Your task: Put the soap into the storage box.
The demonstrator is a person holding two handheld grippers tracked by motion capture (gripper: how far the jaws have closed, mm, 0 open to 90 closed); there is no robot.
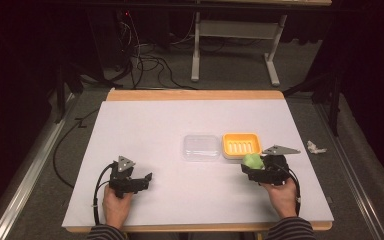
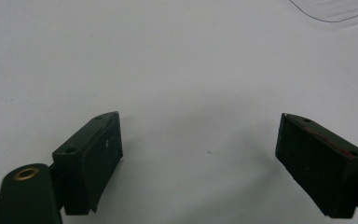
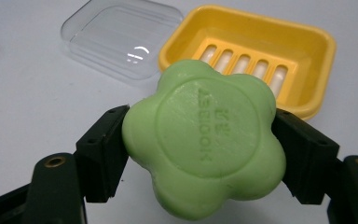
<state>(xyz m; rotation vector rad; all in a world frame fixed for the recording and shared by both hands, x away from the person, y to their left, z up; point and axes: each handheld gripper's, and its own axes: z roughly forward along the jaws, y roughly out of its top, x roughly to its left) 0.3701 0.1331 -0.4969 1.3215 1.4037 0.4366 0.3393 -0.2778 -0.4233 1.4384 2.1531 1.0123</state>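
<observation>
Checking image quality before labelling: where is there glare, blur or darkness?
High view: dark surroundings, bright white table. Right gripper view: glare spot on the clear lid; the green soap sharp, its embossing legible. Left gripper view: left gripper casts a soft shadow; jaws slightly blurred.

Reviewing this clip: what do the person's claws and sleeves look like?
Both claws, left claw and right claw, are black, each topped by a grey three-cornered plate and trailing a black cable. The jaws are flat, blocky black pads with small screw holes; one left pad shows a thin red mark. The sleeves are dark with fine stripes.
</observation>
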